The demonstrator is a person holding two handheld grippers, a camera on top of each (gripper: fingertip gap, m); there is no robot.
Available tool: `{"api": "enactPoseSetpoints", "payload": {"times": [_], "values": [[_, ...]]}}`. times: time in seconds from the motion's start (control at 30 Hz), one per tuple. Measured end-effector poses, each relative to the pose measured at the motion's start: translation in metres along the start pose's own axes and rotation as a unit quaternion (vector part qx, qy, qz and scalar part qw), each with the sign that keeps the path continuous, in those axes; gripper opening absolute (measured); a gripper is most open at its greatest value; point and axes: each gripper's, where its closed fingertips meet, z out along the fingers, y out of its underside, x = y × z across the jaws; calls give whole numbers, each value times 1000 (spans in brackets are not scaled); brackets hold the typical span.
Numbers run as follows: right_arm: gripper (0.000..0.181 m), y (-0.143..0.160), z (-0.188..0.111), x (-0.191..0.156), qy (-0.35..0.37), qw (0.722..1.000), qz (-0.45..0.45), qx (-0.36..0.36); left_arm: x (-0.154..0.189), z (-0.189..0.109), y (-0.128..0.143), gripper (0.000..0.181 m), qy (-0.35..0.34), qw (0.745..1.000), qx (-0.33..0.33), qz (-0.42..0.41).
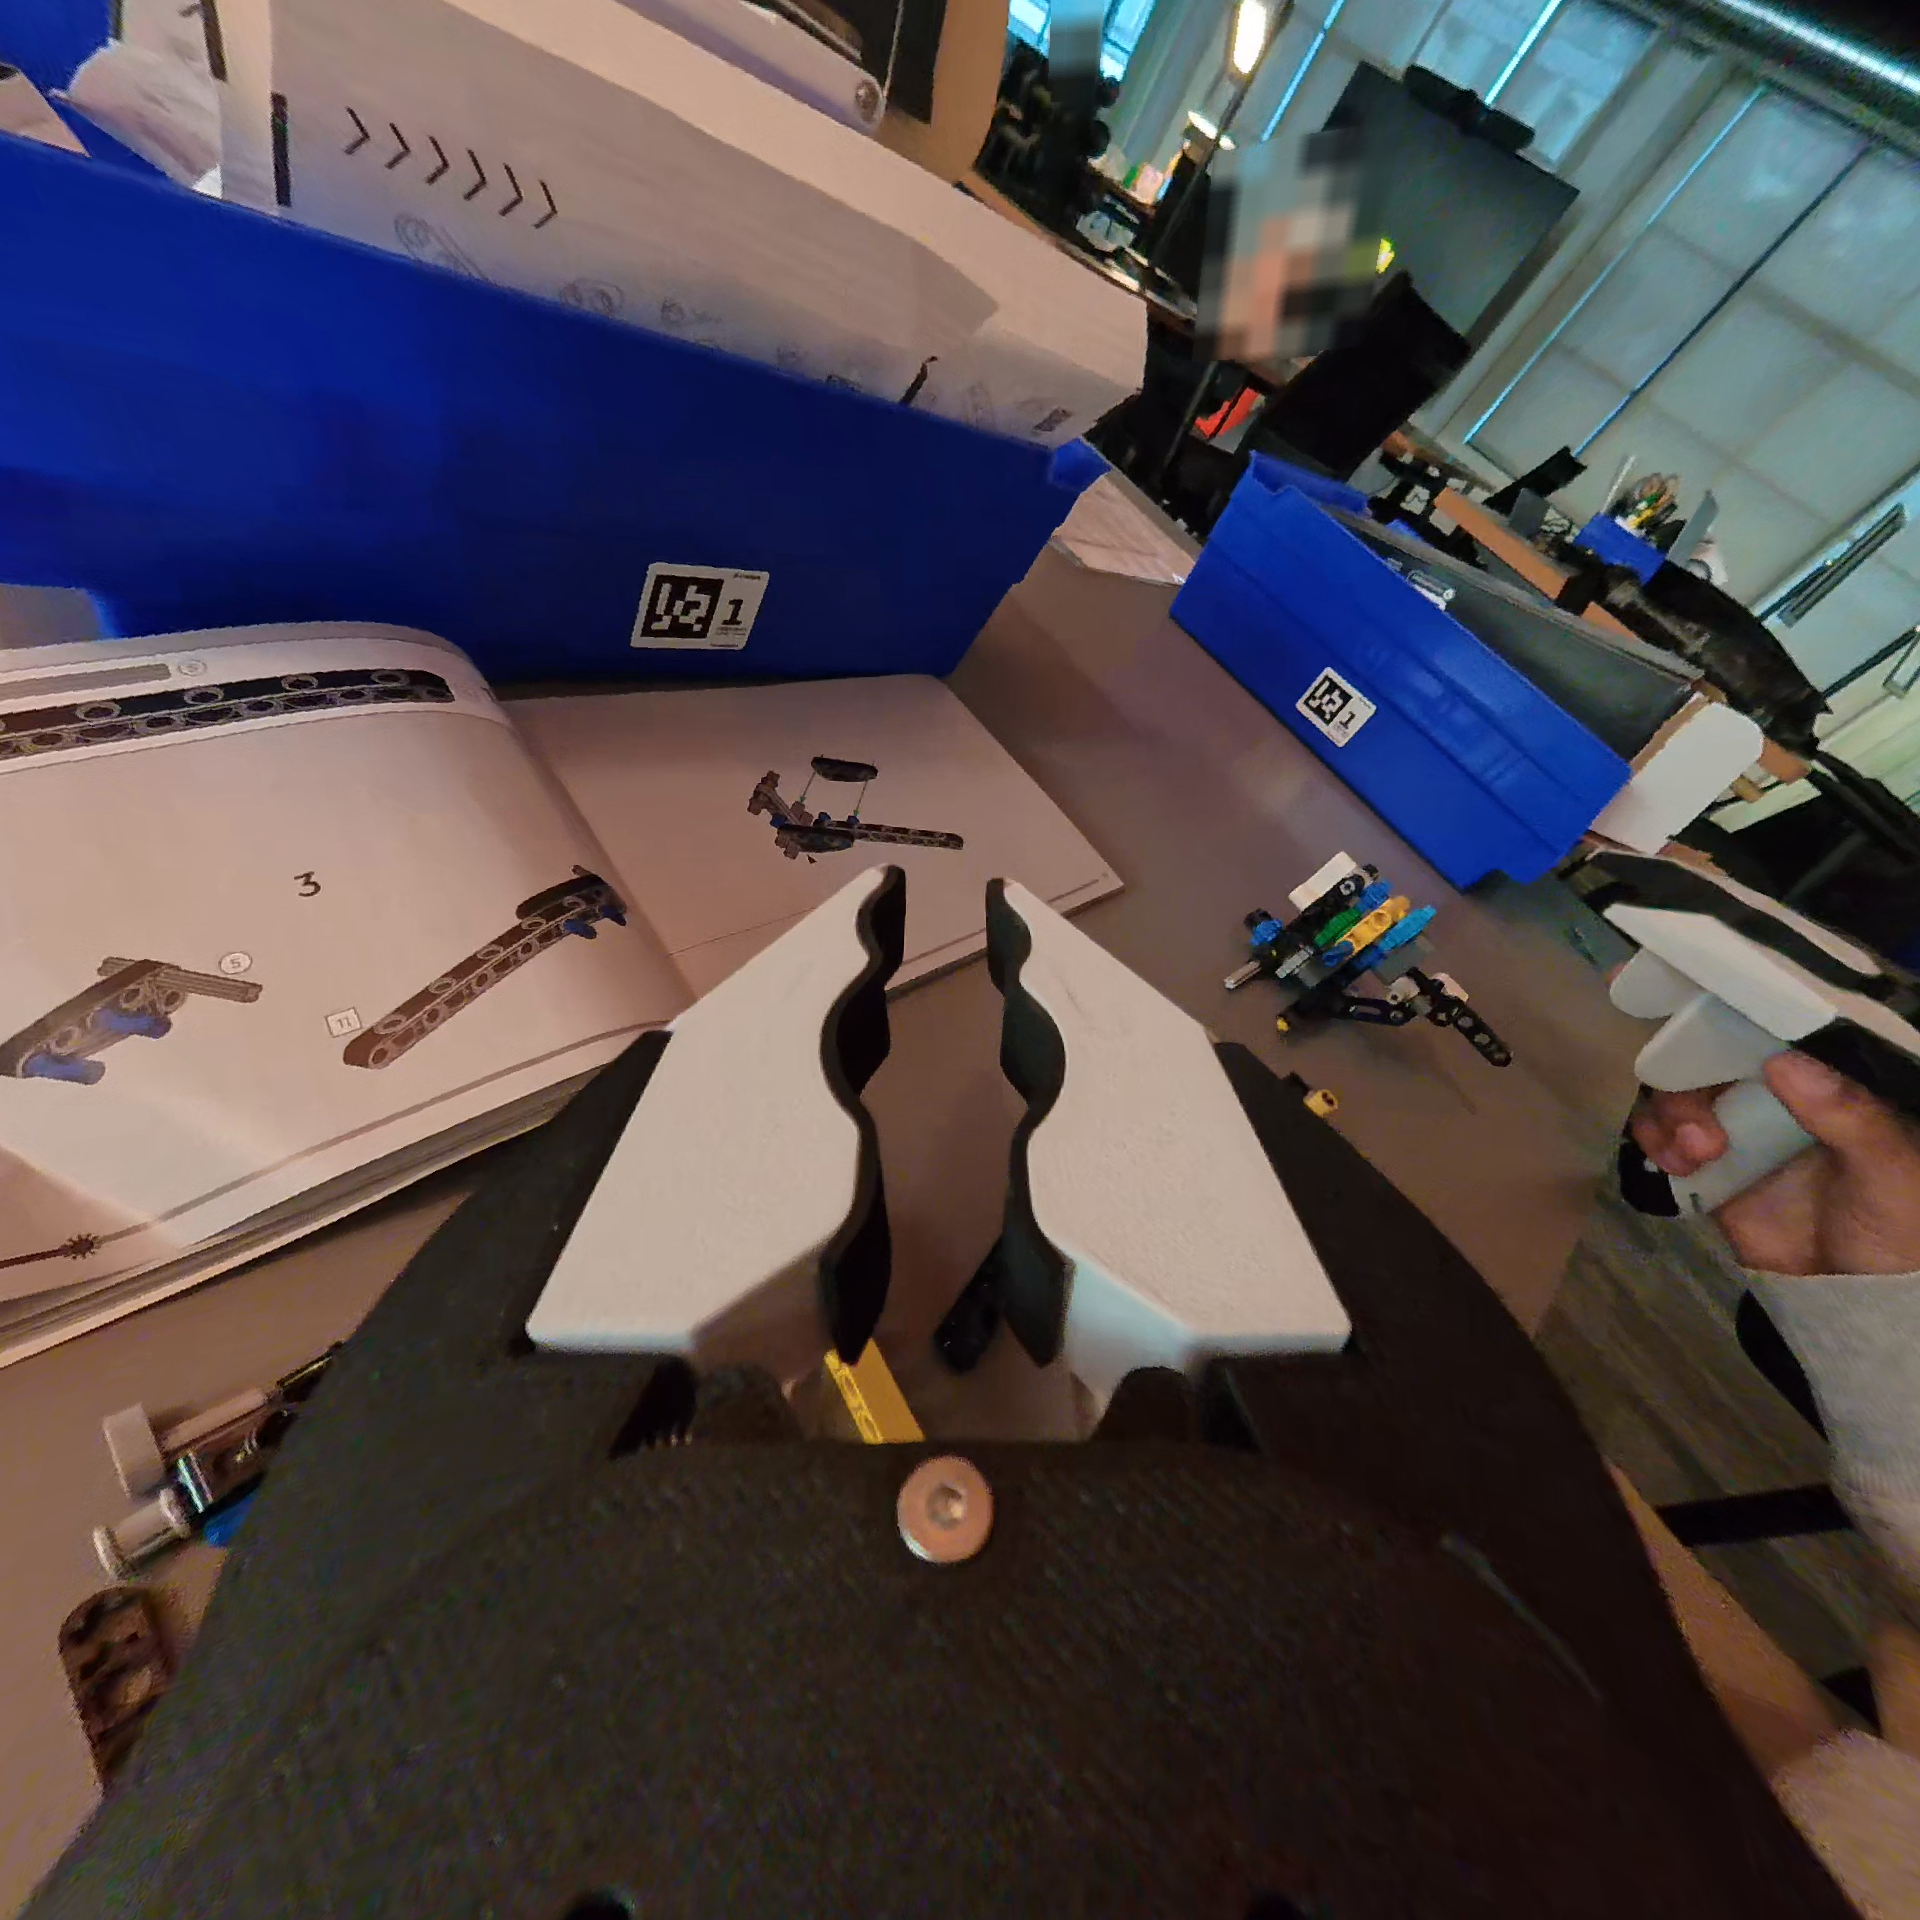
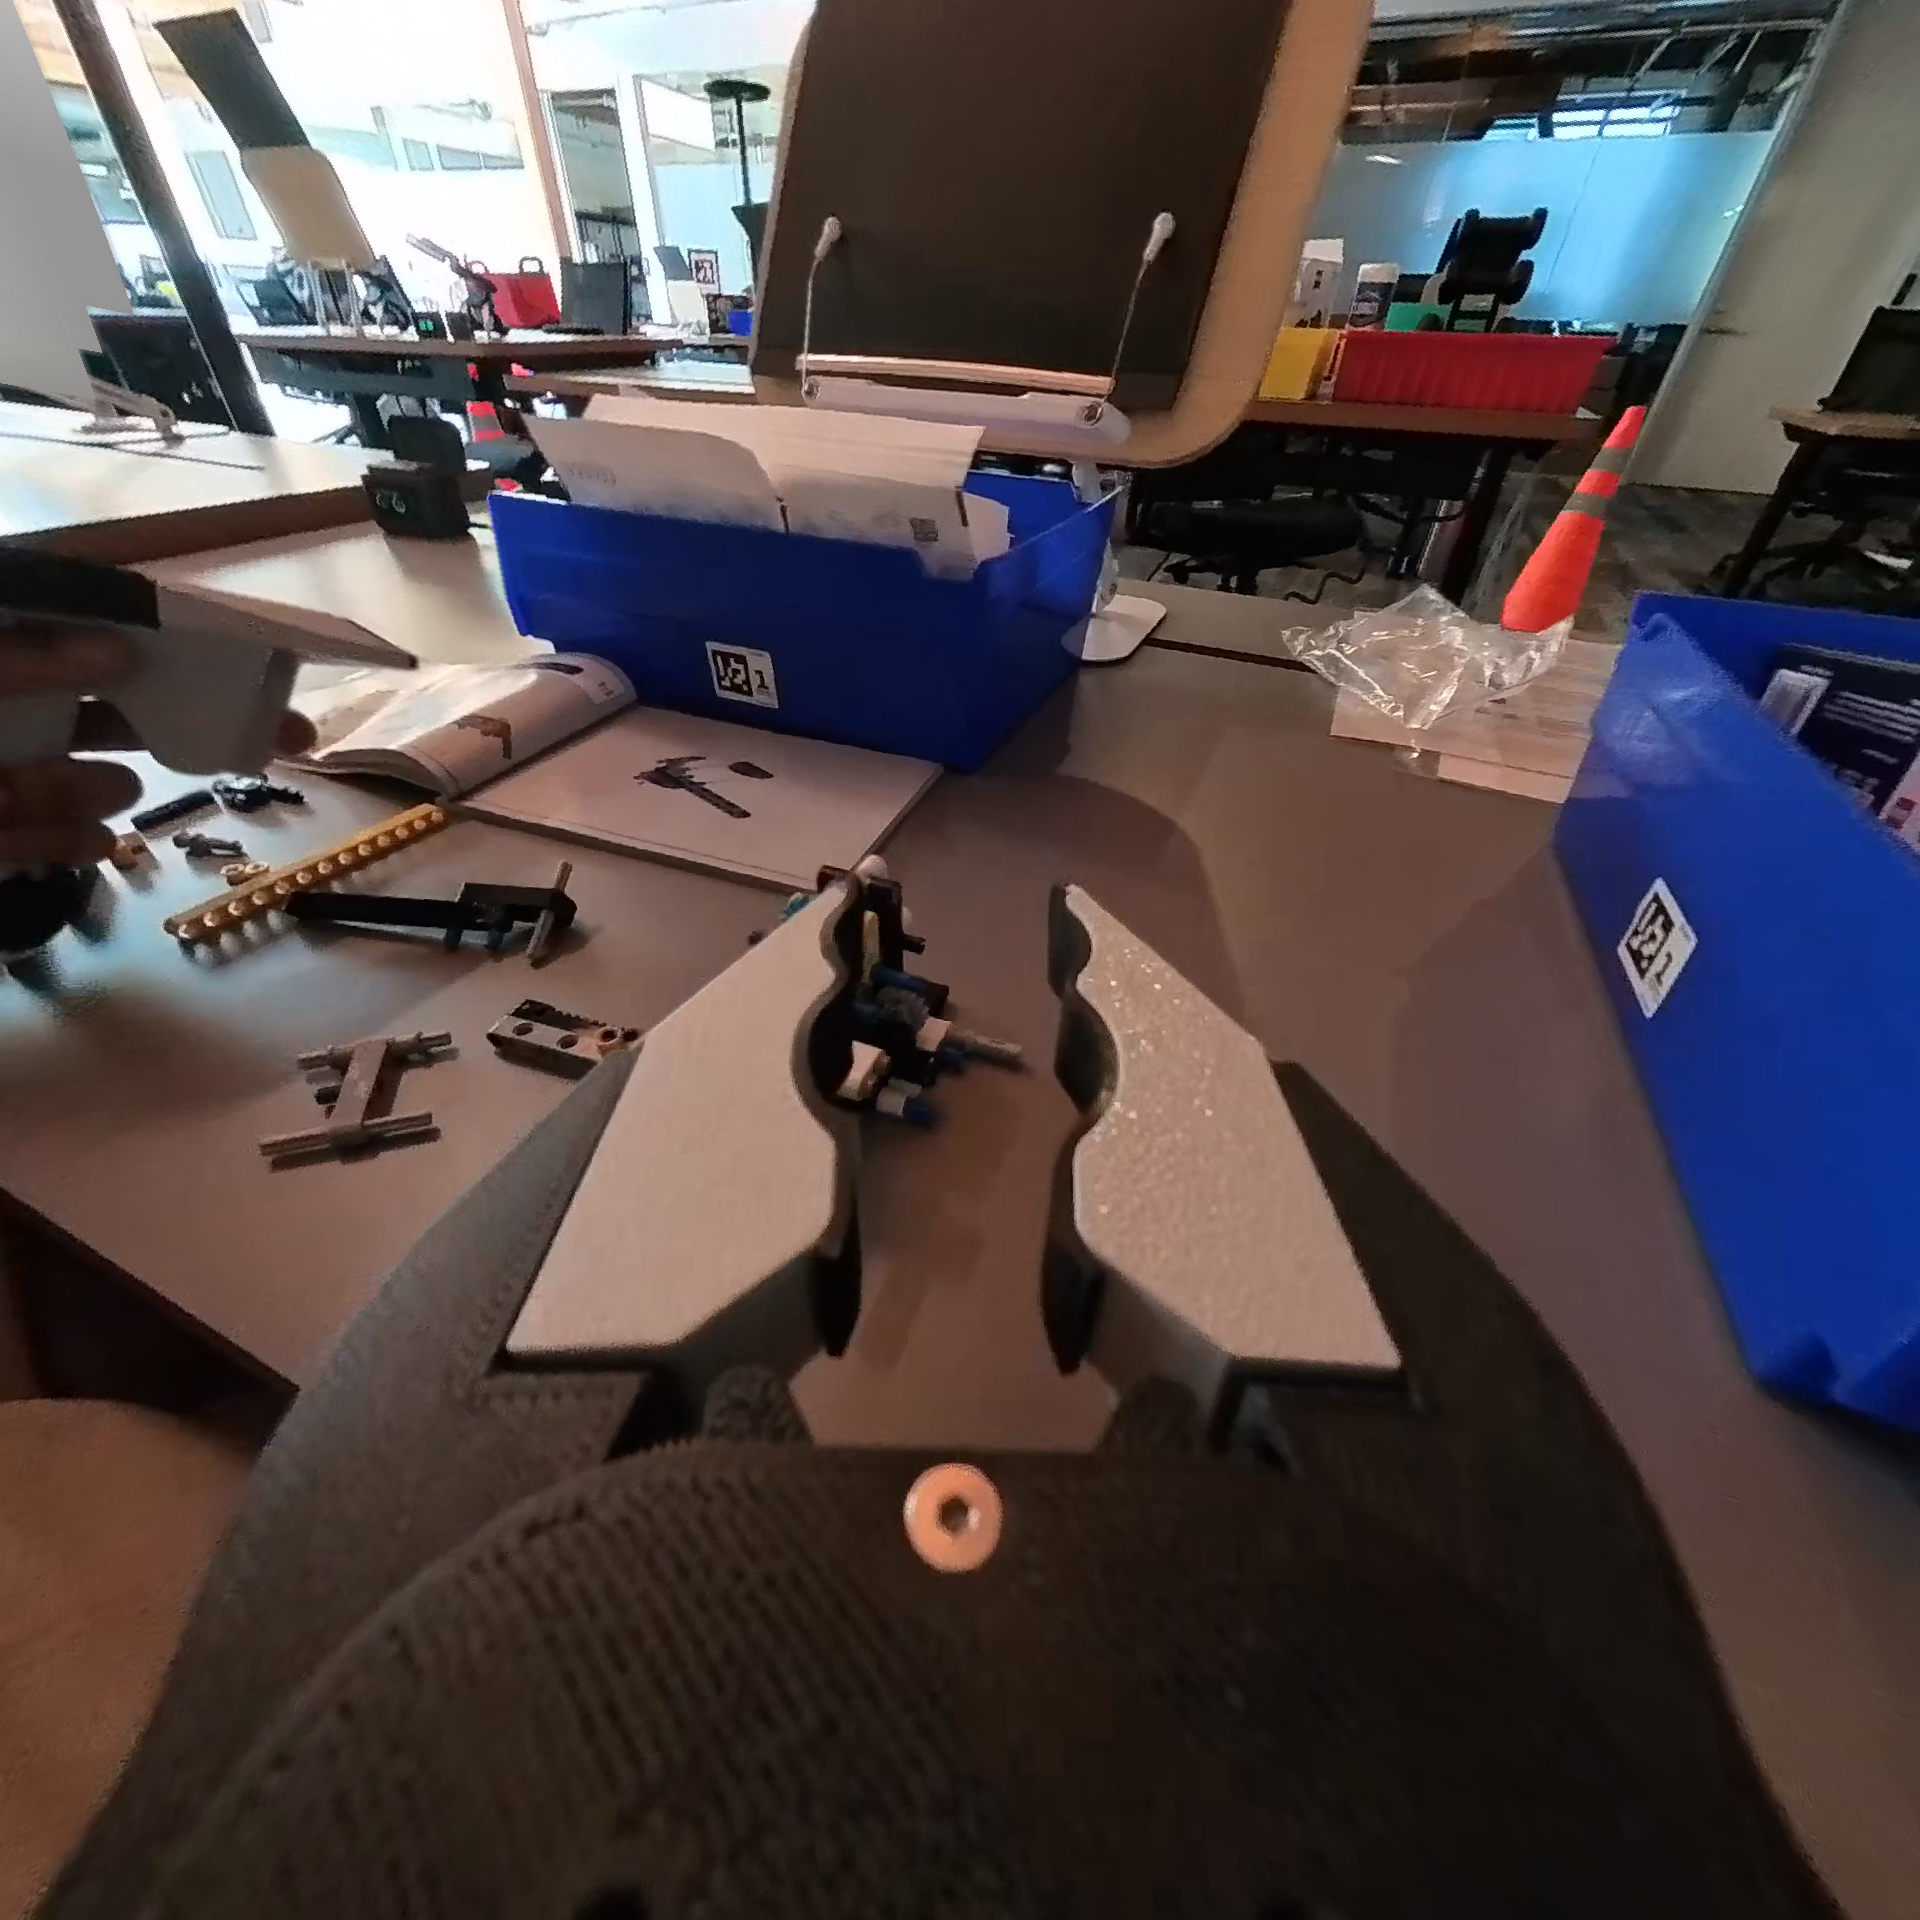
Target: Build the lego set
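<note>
My left gripper (image 1: 945, 891) is open and empty, hovering over the table by the open instruction booklet (image 1: 312, 935). A yellow beam (image 1: 868, 1392) shows on the table under its finger bases. The small multicoloured lego assembly (image 1: 1340, 940) stands on the table to its right. My right gripper (image 2: 951, 912) is open, and the same assembly (image 2: 894, 1023) sits on the table between its fingers, close to the left finger (image 2: 727, 1122); I cannot tell if it touches. The long yellow beam (image 2: 312, 875) and a black sub-assembly (image 2: 436, 914) lie to the left.
A blue bin (image 2: 831, 623) with paper stands behind the booklet (image 2: 717, 795), and another blue bin (image 2: 1766, 1039) stands at the right. Loose grey parts (image 2: 353, 1091) lie front left. A clear plastic bag (image 2: 1423, 655) lies far right. The other gripper (image 1: 1745, 997) is held by a hand. My right fingertips sit around 25 cm from my left ones.
</note>
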Motion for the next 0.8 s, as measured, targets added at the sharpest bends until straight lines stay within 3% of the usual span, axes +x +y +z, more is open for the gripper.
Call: {"api": "enactPoseSetpoints", "payload": {"times": [0.2, 0.27, 0.33, 0.43, 0.5, 0.63, 0.8], "values": [[30, -5, 1, -26, -31, 996, -79, -4, 5, 0, 0, 12, 2, 1000, -3, 11], [11, -8, 1, -55, -79, 990, -118, -7, 5, -1, 0, 12, 2, 1000, -3, 15], [3, -2, 4, -99, -157, 978, -131, -40, 4, -1, 0, 12, 0, 1000, -3, 18], [22, 26, 17, -159, -257, 950, -113, -133, 4, -1, 1, 12, 1, 1000, -4, 13], [38, 54, 26, -182, -280, 930, -115, -210, 5, 0, 2, 12, 3, 1000, -7, 12], [47, 84, 38, -188, -249, 919, -106, -287, 7, -1, 1, 12, -2, 1000, -6, 29], [44, 73, 44, -183, -233, 933, -42, -271, 6, -1, 3, 13, -1, 1000, -10, 28]]}}
